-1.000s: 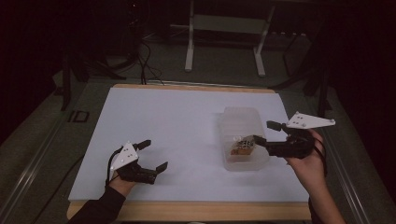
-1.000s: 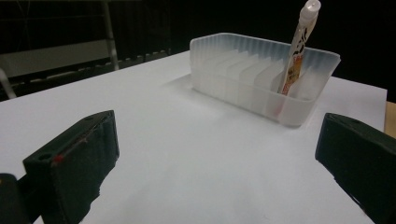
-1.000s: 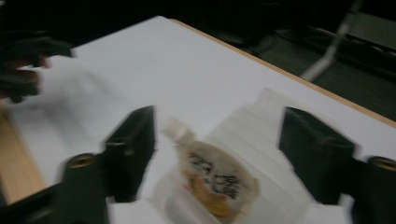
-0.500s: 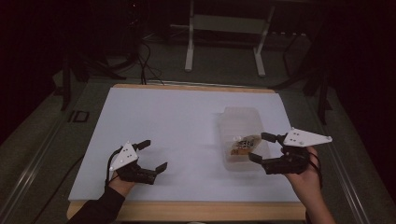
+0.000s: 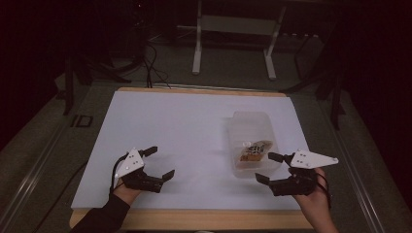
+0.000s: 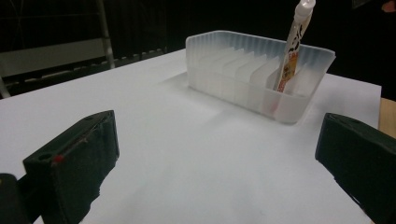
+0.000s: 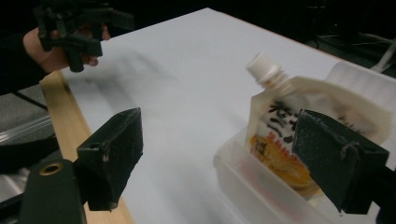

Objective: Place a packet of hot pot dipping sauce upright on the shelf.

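Overhead, a white sheet covers the wood-edged bench point(image 5: 194, 219) in a dark room with a metal frame point(image 5: 233, 39) behind. Since a second ago the right tool point(image 5: 270, 167) has dropped toward the near edge, its jaws just opening, nothing between them. Across the spread left tool point(image 6: 215, 154), the clear tray point(image 6: 299, 109) holds the pouch point(image 6: 292, 51) upright. Alongside the right tool's jaws, that pouch's cap leans outward.

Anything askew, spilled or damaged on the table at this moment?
Nothing spilled or damaged. The spouted pouch stands in the end slot of the clear slotted bin, leaning slightly, cap above the rim. Both the left gripper and right gripper are open and empty.
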`<state>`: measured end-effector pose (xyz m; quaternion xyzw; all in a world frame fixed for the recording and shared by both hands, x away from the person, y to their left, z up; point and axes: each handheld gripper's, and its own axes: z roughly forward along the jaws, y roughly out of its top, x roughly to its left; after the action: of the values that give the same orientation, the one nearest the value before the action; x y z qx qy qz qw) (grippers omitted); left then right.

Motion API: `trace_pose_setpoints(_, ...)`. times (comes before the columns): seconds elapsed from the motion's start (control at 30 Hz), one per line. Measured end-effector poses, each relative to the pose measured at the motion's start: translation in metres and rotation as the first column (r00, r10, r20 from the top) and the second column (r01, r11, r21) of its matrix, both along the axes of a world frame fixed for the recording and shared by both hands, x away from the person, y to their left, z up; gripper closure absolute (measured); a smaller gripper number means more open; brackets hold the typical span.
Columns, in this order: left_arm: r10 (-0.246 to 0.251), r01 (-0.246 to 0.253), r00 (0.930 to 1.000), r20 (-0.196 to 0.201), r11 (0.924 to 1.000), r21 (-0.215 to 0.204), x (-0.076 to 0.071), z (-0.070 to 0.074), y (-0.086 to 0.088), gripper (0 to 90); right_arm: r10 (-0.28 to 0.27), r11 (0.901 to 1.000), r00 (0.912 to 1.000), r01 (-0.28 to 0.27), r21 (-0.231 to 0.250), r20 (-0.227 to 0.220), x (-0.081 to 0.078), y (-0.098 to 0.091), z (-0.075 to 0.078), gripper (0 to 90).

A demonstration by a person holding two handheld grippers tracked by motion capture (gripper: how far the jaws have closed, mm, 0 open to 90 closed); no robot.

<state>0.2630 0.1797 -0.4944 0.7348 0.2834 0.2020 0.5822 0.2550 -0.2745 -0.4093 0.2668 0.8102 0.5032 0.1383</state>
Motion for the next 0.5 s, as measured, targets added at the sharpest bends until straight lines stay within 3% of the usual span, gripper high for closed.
trace_pose_setpoints(0.17,-0.006,0.006,1.0,0.002,1.0,0.004,-0.001,0.0,-0.001,0.0,0.001,0.9999,1.0,-0.002,-0.013,-0.003,-0.002,0.001,-0.01,16.5)
trace_pose_setpoints(0.37,-0.015,0.015,0.9999,0.002,0.9998,0.012,-0.001,-0.001,-0.003,0.0,0.003,0.998,0.9999,-0.002,-0.064,0.016,-0.005,0.005,-0.022,16.9)
trace_pose_setpoints(0.5,-0.021,0.021,0.9997,0.013,0.9997,0.01,-0.002,0.0,-0.005,0.0,0.008,0.9979,1.0,-0.009,-0.064,-0.005,-0.002,0.006,-0.028,17.0)
